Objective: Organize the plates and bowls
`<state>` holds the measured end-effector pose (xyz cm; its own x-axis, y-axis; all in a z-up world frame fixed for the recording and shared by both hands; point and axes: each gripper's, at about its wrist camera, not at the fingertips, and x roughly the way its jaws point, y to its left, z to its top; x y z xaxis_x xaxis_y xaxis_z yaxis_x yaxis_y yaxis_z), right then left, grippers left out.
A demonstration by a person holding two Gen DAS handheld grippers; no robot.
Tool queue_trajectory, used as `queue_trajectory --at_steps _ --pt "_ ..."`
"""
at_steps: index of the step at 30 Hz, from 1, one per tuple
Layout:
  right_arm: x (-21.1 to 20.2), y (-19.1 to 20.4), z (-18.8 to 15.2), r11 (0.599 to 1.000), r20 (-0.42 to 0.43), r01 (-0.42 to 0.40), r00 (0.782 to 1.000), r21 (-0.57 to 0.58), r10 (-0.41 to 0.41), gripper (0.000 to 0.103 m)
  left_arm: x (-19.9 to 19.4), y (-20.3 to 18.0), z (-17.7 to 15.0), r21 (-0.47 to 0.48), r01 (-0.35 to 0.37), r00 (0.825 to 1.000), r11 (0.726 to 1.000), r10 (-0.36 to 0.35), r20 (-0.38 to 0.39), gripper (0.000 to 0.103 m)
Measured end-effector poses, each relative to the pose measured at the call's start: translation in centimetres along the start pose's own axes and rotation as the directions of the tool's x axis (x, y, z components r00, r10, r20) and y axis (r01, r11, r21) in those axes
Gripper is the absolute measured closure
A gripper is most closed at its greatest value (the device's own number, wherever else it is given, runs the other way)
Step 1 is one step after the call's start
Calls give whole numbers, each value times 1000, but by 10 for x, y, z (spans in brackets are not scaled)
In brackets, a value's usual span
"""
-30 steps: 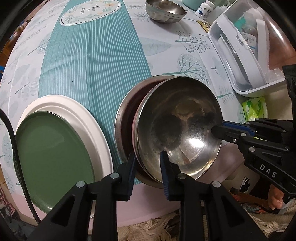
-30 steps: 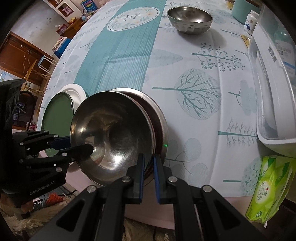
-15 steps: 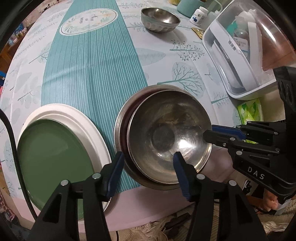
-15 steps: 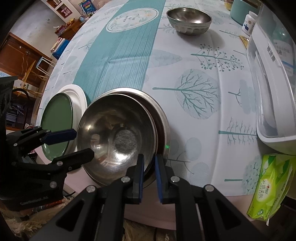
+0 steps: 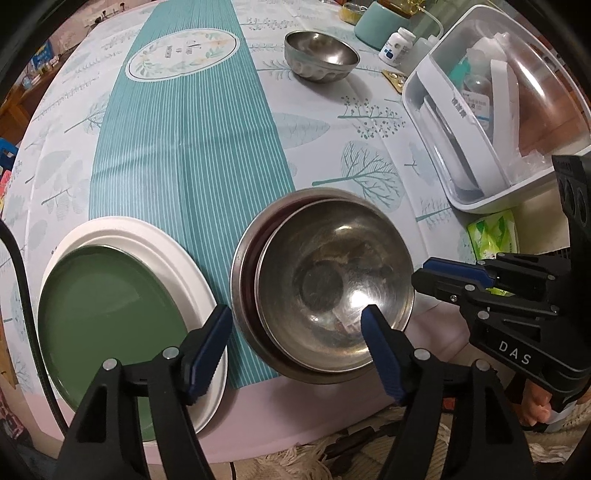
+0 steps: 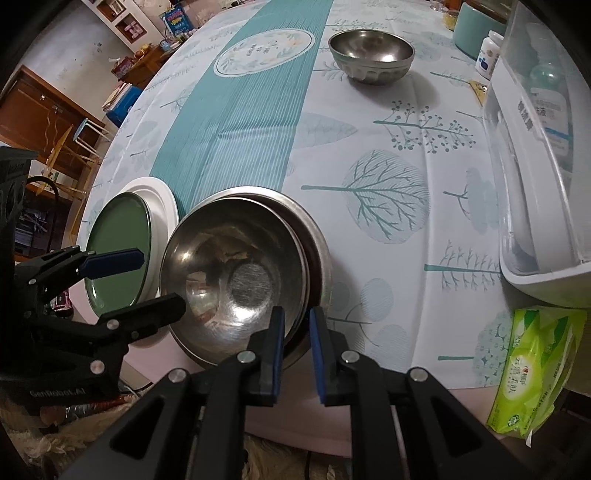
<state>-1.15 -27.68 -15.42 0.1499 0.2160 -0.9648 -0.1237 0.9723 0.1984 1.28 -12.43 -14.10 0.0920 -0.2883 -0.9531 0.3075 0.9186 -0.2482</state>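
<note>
A large steel bowl [image 5: 334, 284] [image 6: 236, 273] sits nested in a wider steel dish [image 5: 243, 258] [image 6: 314, 236] at the table's near edge. My left gripper [image 5: 295, 332] is open, fingers either side of the stack's near rim, holding nothing. My right gripper [image 6: 296, 328] has a narrow gap, jaws around the bowl's right rim; it shows from the side in the left wrist view [image 5: 424, 275]. A green plate [image 5: 107, 321] [image 6: 118, 243] lies on a white plate [image 5: 155, 243] [image 6: 162, 199] to the left. A second steel bowl [image 5: 320, 55] [image 6: 371, 53] stands far back.
A white plastic bin [image 5: 480, 110] [image 6: 535, 147] with bottles stands at the right. A green tissue pack [image 5: 491, 236] [image 6: 532, 365] lies at the right table edge. A pill bottle [image 5: 397, 46] and a teal container [image 5: 376, 24] stand at the back.
My left gripper has opened wide and let go of the large bowl. The bowl dropped from a tilt to level inside the dish. The left gripper drew back toward me.
</note>
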Motion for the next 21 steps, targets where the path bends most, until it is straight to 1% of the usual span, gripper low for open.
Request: queue_trajectory --at_steps 5,8,11,16,21 --pt "-10 -7 5 1000 32 4 999 8 -5 89 -7 0 12 -7 8 1000 1000 -8 11 32" --pt "-20 -12 14 1000 68 26 997 12 -27 89 -15 1 25 -6 9 999 1000 -9 34 32" --pt "-27 -17 25 999 99 44 994 22 -46 82 -26 0 44 9 -1 998 1000 1 68 32" --pt "-41 -26 48 996 152 86 984 39 -91 81 -39 -5 78 48 -16 994 999 10 108 32" --pt "-53 -33 74 991 195 119 972 60 -128 81 -53 -18 118 110 -25 987 994 7 160 32"
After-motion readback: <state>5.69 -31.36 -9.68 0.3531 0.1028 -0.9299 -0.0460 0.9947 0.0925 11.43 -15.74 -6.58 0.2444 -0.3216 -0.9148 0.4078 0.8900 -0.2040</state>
